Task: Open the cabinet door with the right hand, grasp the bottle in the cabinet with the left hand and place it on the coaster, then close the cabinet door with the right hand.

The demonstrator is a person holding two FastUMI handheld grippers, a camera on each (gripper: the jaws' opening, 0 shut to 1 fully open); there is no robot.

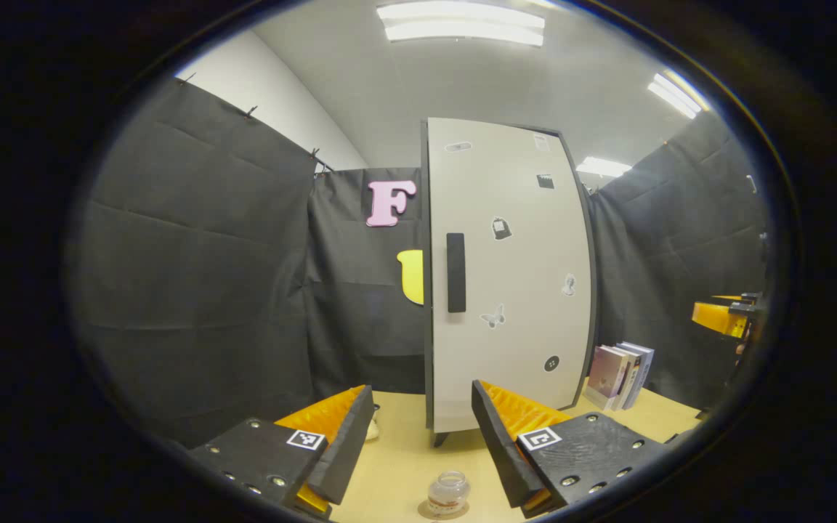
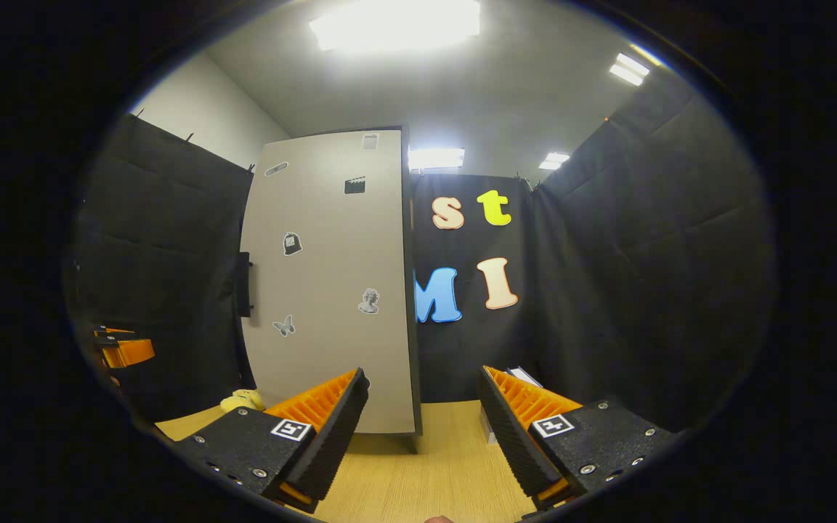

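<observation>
The small glass bottle point(image 1: 448, 492) on its coaster point(image 1: 427, 512) looked light, slippery and breakable (best taken round the body). Both the left gripper point(image 1: 422, 436) and right gripper point(image 2: 424, 428) stood wide open, holding nothing, before the closed cabinet door point(image 1: 506, 276).

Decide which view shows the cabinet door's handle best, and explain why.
The left gripper view: the handle faces the camera there, a dark upright bar on the closed door, seen whole. The right gripper view catches the handle edge-on at the door's left edge, so its shape is hard to read.

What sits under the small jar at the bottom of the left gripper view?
The jar stands on a round brown coaster on the wooden table. A rim of the coaster shows around the jar's base; the rest is covered by the jar.
</observation>
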